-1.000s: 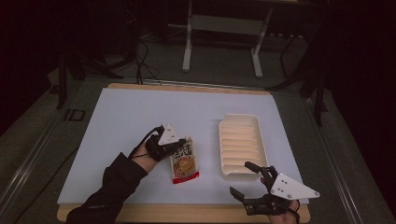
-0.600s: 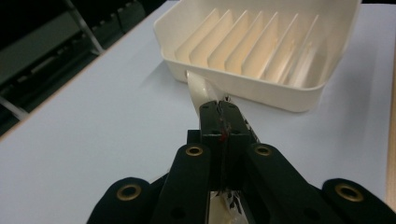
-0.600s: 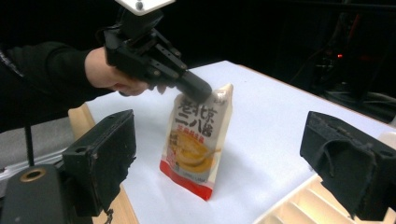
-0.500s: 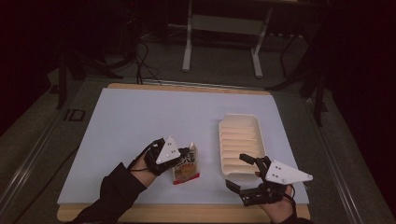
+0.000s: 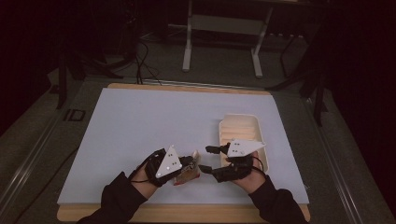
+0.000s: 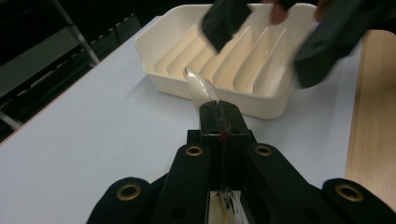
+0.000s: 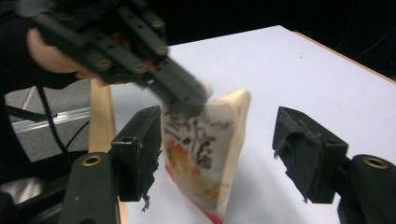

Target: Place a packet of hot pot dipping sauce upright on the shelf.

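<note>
Snack packet [image 7: 205, 154]: flat, glossy printed pouch, cream ground with orange and red print and dark lettering. Lifted off the table near its front edge, just left of the tray; top edge pinched in the left gripper [image 6: 219, 114], whose jaws are closed on it.

Right gripper [image 7: 224, 149]: jaws spread wide, one either side of the packet, neither visibly touching it; pads dark and ragged-edged. In the high view it sits at the tray's near left corner [image 5: 211, 158].

Tray [image 5: 254, 122]: cream plastic, rectangular, rounded corners, inside divided by slanted ribs into narrow slots; slots hold nothing visible.

Table [image 5: 140, 121]: pale blue-white matte top, wooden rim. Beyond it: dark floor, cables [image 5: 144, 60], a metal stand [image 5: 222, 42].
</note>
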Available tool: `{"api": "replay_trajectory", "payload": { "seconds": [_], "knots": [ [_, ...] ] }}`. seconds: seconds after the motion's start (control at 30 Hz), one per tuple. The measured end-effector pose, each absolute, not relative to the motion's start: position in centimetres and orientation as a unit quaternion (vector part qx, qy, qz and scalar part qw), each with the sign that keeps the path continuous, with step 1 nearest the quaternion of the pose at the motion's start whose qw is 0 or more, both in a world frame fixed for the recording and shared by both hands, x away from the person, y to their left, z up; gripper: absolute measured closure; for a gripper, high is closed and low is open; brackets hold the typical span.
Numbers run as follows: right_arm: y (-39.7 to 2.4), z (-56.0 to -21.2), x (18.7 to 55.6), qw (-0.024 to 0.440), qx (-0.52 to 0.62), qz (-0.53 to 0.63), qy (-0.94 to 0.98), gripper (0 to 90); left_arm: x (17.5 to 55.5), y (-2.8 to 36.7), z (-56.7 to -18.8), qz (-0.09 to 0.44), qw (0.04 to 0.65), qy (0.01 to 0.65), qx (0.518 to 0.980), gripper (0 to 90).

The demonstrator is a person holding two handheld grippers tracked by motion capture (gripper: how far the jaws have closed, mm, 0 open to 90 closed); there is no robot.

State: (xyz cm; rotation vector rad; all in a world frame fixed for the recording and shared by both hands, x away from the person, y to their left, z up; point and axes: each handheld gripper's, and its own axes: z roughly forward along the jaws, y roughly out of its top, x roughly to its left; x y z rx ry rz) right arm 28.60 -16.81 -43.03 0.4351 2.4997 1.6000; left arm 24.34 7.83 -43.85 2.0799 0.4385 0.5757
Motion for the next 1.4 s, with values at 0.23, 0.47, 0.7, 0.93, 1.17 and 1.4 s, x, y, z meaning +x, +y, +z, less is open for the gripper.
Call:
{"api": "replay_trajectory", "payload": {
  "seconds": [0.23, 0.47, 0.7, 0.93, 1.17, 1.4],
  "knots": [
    [-15.6, -43.5, 29.6, 0.055, 0.129, 0.529, 0.837, 41.4, 24.0, 7.9, -43.9, 0.234, 0.456, 0.177, 0.841, 90.0],
    [-15.2, -44.1, 30.4, 0.056, 0.118, 0.504, 0.854, 51.3, 24.4, 8.2, -44.0, 0.226, 0.460, 0.188, 0.838, 90.0],
    [-14.3, -44.5, 30.6, 0.063, 0.103, 0.478, 0.870, 56.6, 24.4, 8.1, -44.0, 0.227, 0.460, 0.187, 0.838, 90.0],
    [-14.0, -44.6, 31.0, 0.041, 0.090, 0.463, 0.881, 77.5, 24.7, 8.3, -44.0, 0.219, 0.461, 0.192, 0.838, 89.9],
    [-14.2, -44.6, 31.4, 0.009, 0.080, 0.460, 0.884, 86.3, 24.7, 8.4, -44.1, 0.212, 0.466, 0.186, 0.839, 89.0],
    [-14.4, -44.5, 31.2, 0.002, 0.077, 0.461, 0.884, 88.7, 24.8, 8.6, -43.7, 0.200, 0.471, 0.183, 0.839, 82.6]
  ]
}}
